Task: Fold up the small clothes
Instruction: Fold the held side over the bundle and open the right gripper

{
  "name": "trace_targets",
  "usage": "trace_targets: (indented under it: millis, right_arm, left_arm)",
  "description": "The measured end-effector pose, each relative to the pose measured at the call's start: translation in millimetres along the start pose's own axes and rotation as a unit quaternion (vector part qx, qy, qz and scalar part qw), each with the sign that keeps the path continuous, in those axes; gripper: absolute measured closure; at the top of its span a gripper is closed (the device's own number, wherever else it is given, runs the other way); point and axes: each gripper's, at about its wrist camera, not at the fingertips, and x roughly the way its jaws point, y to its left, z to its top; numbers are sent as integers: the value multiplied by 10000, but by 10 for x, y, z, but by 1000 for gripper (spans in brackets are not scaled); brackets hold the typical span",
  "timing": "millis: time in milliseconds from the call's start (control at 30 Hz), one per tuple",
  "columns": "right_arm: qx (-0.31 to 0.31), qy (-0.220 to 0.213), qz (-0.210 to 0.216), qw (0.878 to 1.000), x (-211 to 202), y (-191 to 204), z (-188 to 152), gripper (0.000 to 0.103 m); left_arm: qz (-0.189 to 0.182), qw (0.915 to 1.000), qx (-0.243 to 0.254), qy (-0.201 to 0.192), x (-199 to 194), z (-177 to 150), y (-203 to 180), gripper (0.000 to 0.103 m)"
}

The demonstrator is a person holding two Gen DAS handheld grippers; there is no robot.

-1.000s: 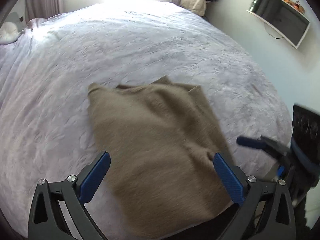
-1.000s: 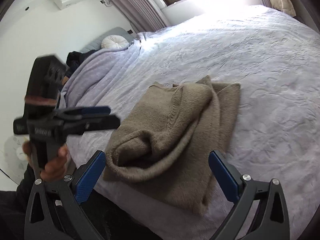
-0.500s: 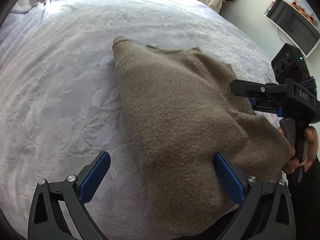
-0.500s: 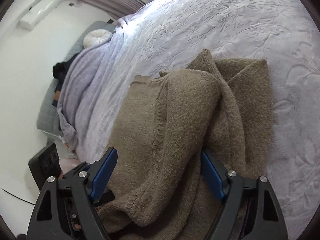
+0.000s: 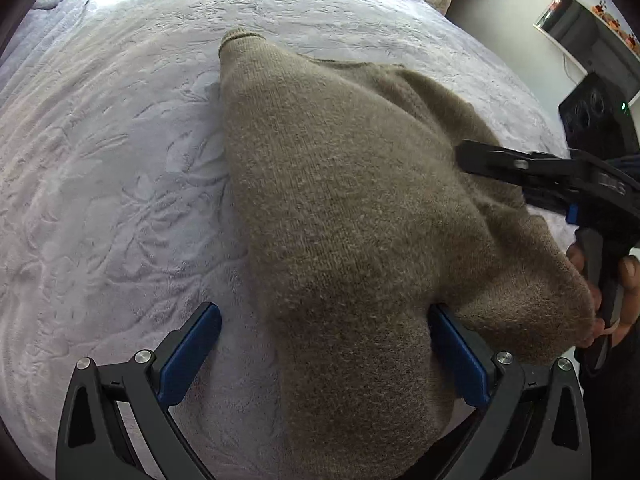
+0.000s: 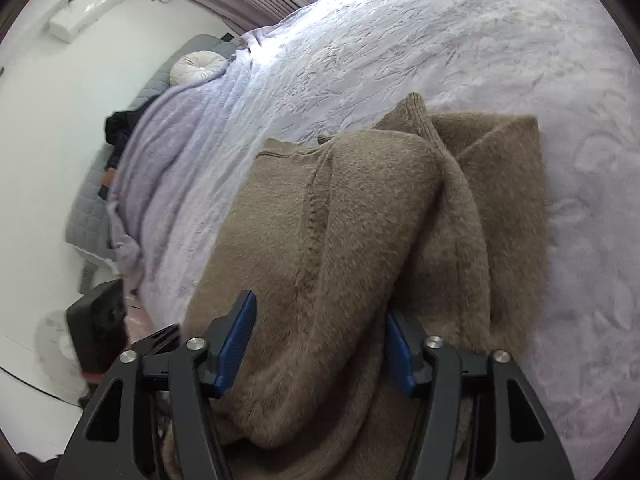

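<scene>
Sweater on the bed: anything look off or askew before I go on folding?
The brown sweater isn't flat: it lies bunched in uneven overlapping layers on the lilac bedspread, one ribbed end sticking out at the far side. Its near edge overhangs the bed. No damage visible.

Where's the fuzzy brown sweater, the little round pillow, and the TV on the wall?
brown sweater [image 5: 352, 184]: left wrist view, on the middle of its knitted top layer.
round pillow [image 6: 196, 67]: right wrist view, on its buttoned centre.
TV [image 5: 588, 36]: left wrist view, on its dark screen.
</scene>
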Motion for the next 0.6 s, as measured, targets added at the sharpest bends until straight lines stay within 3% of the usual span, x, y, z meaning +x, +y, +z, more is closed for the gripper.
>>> trace_targets:
  millis: [33, 67, 267, 333, 400, 467, 500, 533, 600]
  right_arm:
    - [-197, 17, -272, 9994, 22, 59, 30, 84]
    - [-243, 19, -250, 9994, -16, 87, 39, 85]
    - [-685, -937, -210, 9930, -666, 316, 231, 89]
    - [-843, -1024, -460, 9901, -767, 287, 303, 89]
    - [-768, -717, -793, 9913, -647, 121, 369, 88]
    - [-594, -279, -1172, 9909, -420, -104, 389, 79]
    - [-419, -67, -1288, 9908, -311, -248, 372, 64]
    - [-201, -1, -1233, 9922, -290, -387, 336, 57]
    - [199, -284, -781, 9963, -440, -527, 257, 54]
  left_arm:
    - [-6, 10000, 3, 17, -16, 11, -16, 0]
    - [-44, 10000, 9, 38, -30, 37, -38, 0]
    - [-226, 9983, 451, -278, -260, 370, -470, 0]
    - [-60, 9975, 661, -223, -160, 410, -649, 0]
    - [328, 9952, 905, -183, -22, 384, -776, 0]
    - [792, 9888, 1249, -207, 95, 316, -899, 0]
    - [904, 9862, 1367, -247, 110, 284, -936, 0]
    - [937, 9848, 1434, -277, 97, 254, -947, 0]
    - [814, 9870, 1360, -273, 27, 224, -887, 0]
